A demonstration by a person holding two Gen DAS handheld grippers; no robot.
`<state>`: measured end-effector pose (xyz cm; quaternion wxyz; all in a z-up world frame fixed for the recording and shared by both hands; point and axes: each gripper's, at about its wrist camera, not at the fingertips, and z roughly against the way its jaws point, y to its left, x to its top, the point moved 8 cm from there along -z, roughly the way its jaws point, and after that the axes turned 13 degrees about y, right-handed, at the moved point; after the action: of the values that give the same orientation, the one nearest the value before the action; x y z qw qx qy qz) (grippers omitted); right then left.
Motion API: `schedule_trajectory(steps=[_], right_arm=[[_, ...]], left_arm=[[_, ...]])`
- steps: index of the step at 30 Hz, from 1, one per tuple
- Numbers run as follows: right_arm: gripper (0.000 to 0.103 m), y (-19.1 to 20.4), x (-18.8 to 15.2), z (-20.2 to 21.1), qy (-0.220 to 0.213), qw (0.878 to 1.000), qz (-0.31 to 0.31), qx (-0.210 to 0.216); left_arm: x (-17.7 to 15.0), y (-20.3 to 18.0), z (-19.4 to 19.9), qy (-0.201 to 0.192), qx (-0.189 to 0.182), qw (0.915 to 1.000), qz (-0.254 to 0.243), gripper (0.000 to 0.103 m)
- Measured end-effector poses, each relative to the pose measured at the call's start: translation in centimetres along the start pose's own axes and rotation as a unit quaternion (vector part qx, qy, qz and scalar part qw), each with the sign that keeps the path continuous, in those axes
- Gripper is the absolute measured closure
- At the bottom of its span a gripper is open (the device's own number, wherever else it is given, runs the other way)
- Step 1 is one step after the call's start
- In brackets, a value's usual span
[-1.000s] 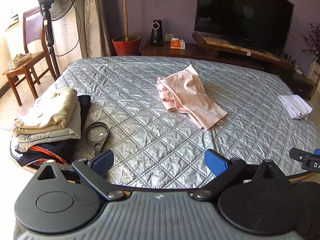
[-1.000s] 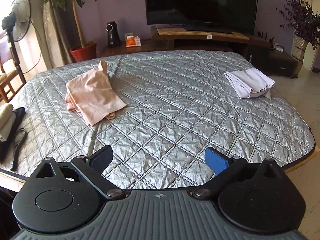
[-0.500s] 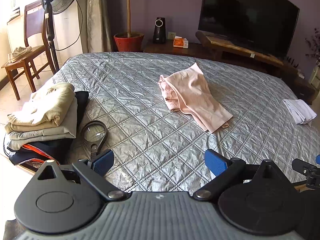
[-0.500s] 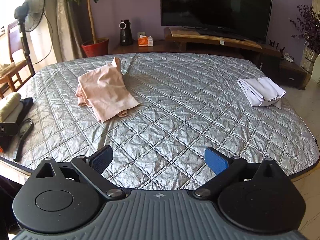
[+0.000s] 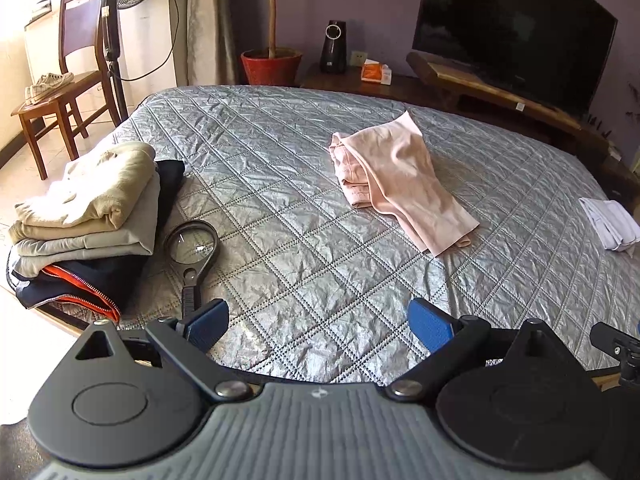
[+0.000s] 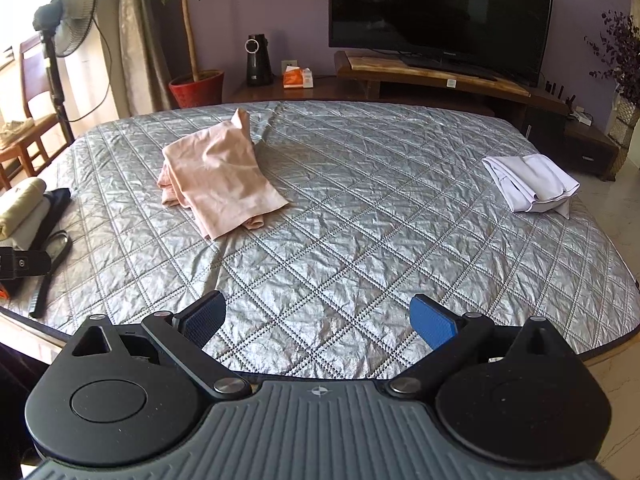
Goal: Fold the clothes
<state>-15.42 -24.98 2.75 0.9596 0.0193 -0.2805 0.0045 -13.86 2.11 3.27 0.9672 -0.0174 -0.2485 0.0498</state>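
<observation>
A loosely folded pink garment point(image 5: 396, 176) lies on the grey quilted bed point(image 5: 304, 248), past the middle; it also shows in the right wrist view point(image 6: 218, 178). A folded white garment point(image 6: 530, 182) lies at the bed's right side point(image 5: 610, 228). A stack of folded beige and dark clothes point(image 5: 84, 216) sits at the bed's left edge point(image 6: 24, 210). My left gripper point(image 5: 318, 322) is open and empty above the bed's near edge. My right gripper point(image 6: 318, 318) is open and empty above the near edge, well short of both garments.
A black magnifying glass point(image 5: 192, 250) lies beside the stack. Beyond the bed stand a TV point(image 6: 440, 12) on a wooden stand, a potted plant point(image 6: 196, 88), a standing fan point(image 6: 60, 40) and a wooden chair point(image 5: 60, 92) holding shoes. The left gripper's body point(image 6: 22, 264) pokes in.
Both grippers have moved forward toward the bed, so the garments sit closer in view. Both stay open and empty.
</observation>
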Motion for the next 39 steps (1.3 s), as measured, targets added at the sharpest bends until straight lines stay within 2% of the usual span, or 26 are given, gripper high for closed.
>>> schedule_trajectory(steps=[39], right_arm=[[0.003, 0.4, 0.0, -0.3, 0.001, 1.0, 0.005, -0.005]], left_arm=[[-0.6, -1.1, -0.5, 0.009, 0.001, 0.9999, -0.011, 0.008]])
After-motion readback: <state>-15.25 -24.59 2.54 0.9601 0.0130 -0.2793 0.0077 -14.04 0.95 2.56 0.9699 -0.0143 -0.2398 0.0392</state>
